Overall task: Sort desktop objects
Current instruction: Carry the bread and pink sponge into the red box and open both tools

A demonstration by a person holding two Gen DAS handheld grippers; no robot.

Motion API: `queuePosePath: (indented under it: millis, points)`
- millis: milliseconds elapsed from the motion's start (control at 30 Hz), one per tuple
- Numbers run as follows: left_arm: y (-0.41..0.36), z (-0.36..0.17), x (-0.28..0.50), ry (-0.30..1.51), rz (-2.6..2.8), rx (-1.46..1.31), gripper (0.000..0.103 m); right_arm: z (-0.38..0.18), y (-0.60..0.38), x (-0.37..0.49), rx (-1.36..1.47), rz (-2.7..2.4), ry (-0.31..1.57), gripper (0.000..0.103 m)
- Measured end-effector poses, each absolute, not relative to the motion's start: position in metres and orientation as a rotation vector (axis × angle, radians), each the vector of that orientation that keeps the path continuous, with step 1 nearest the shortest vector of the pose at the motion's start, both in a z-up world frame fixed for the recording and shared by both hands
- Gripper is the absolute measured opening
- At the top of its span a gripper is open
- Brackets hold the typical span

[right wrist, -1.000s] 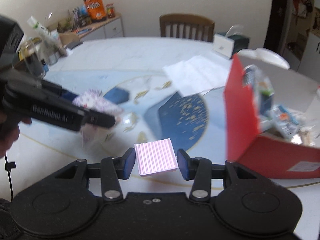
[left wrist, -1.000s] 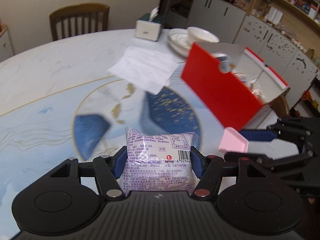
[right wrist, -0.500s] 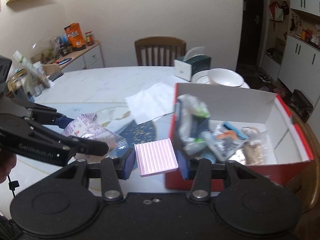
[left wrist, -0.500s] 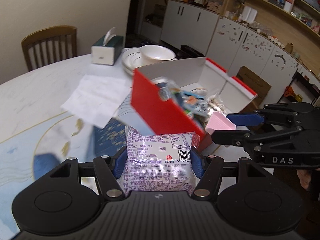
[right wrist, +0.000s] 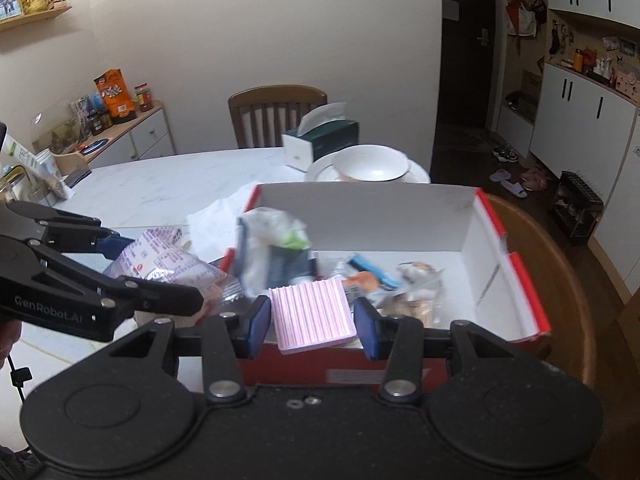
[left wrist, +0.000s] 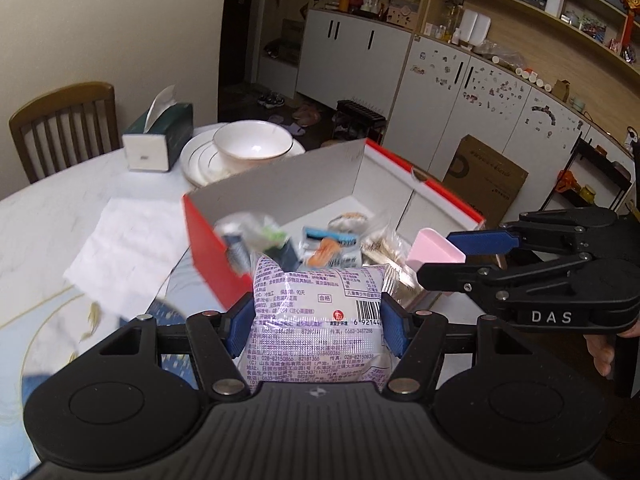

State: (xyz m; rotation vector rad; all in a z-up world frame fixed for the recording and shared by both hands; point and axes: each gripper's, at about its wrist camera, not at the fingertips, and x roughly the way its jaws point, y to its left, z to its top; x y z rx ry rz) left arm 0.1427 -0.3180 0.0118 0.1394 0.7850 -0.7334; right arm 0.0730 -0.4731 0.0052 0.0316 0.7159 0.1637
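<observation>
Left wrist view: left tool (left wrist: 316, 322) clamps purple snack packet (left wrist: 316, 320); right tool (right wrist: 314, 320) pinches pink pad (right wrist: 311, 316).

Indoor light is dim and even, shadows soft. Strong fisheye bending curves the cabinets (left wrist: 460, 92) and wall at the edges. Motion blur smears the packets (right wrist: 276, 248) inside the red box (left wrist: 204, 248); the near black frame stays sharp. Slight grain throughout.

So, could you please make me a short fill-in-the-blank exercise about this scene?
1. The left gripper is shut on a ____ snack packet.
2. The right gripper holds a ribbed ____ pad.
3. The box has red outsides and ____ insides.
4. A bowl sits on stacked ____.

Answers: purple; pink; white; plates
</observation>
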Motion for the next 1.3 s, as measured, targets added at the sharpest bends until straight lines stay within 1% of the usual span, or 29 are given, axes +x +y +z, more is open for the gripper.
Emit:
queuePosePath:
  millis: [400, 1033, 1300]
  points:
    - [-0.374, 0.014, 0.177, 0.779, -0.734, 0.175, 0.063, 0.001, -0.523, 0.088, 0.023, 0.131, 0.706, 0.045]
    - [-0.432, -0.02, 0.253, 0.879, -0.728, 0.203, 0.063, -0.033, -0.54, 0.132, -0.008, 0.14, 0.789, 0.045]
    - [-0.446, -0.043, 0.263, 0.933, -0.741, 0.232, 0.063, -0.05, -0.538, 0.146, -0.017, 0.163, 0.835, 0.045]
